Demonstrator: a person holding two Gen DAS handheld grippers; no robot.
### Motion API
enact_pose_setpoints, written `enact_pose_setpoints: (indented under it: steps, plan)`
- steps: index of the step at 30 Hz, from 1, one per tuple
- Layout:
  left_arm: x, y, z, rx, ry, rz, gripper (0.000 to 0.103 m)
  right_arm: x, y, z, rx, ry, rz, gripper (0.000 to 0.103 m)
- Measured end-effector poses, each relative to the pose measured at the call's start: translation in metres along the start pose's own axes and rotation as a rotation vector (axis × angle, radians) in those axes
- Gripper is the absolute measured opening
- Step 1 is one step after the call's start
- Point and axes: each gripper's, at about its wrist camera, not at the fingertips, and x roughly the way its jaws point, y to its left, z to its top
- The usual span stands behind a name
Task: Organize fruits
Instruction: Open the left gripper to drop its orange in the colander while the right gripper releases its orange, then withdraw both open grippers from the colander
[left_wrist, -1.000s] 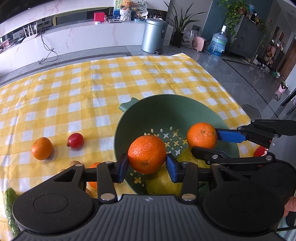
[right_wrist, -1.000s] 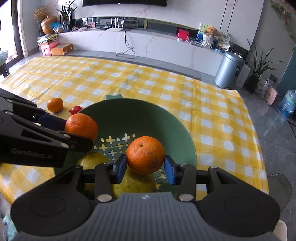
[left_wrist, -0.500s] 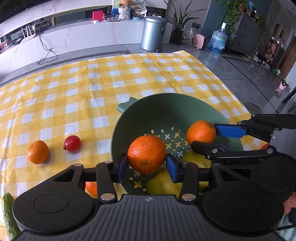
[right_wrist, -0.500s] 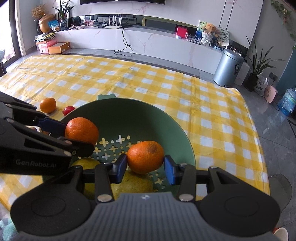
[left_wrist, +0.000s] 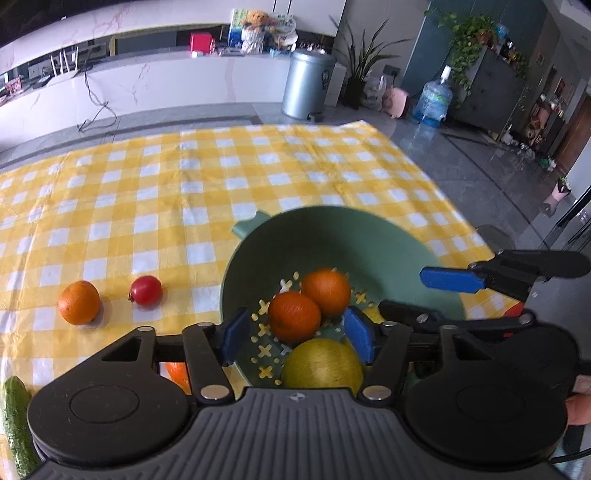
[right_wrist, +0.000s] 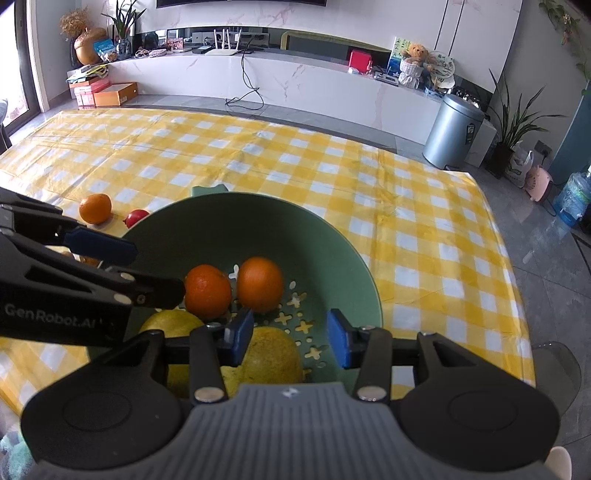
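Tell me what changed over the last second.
Both tools let go: the left tool and right tool are opening, and their two oranges dropped side by side into the green colander. The orange and red fruit on the cloth stayed put.

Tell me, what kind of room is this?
Probably a home living room: a yellow checked tablecloth bears a green colander of fruit, with a marble media counter and potted plant behind.

Left gripper (left_wrist: 291, 334), right gripper (right_wrist: 290, 341): jaws opening, seemingly empty.
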Motion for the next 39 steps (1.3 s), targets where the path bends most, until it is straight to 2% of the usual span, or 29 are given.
enact_pose_setpoints:
  steps: [3,6,9,15,19,24,32,39]
  plan:
    - [-0.014,-0.004,0.0,0.023,-0.029,0.0,0.076,-0.011,0.006,-0.003,-0.009,-0.029,-0.025,0.053]
    - [-0.029,-0.005,-0.002,0.035,-0.058,0.009,0.078,-0.024,0.011,-0.005,-0.003,-0.064,-0.051,0.056]
    - [-0.044,-0.003,-0.005,0.034,-0.074,0.025,0.079,-0.039,0.015,-0.011,0.049,-0.1,-0.06,0.061]
    - [-0.07,0.004,-0.017,0.069,-0.08,0.078,0.079,-0.065,0.032,-0.026,0.18,-0.172,-0.02,0.067]
    - [-0.087,0.011,-0.027,0.085,-0.088,0.114,0.079,-0.076,0.052,-0.038,0.242,-0.208,0.003,0.067]
    - [-0.103,0.031,-0.04,0.052,-0.091,0.139,0.079,-0.084,0.078,-0.048,0.278,-0.244,0.034,0.068]
    - [-0.112,0.065,-0.061,-0.032,-0.096,0.157,0.079,-0.082,0.116,-0.06,0.259,-0.265,0.069,0.068]
    - [-0.111,0.09,-0.078,-0.069,-0.109,0.16,0.079,-0.074,0.148,-0.063,0.181,-0.255,0.081,0.068]
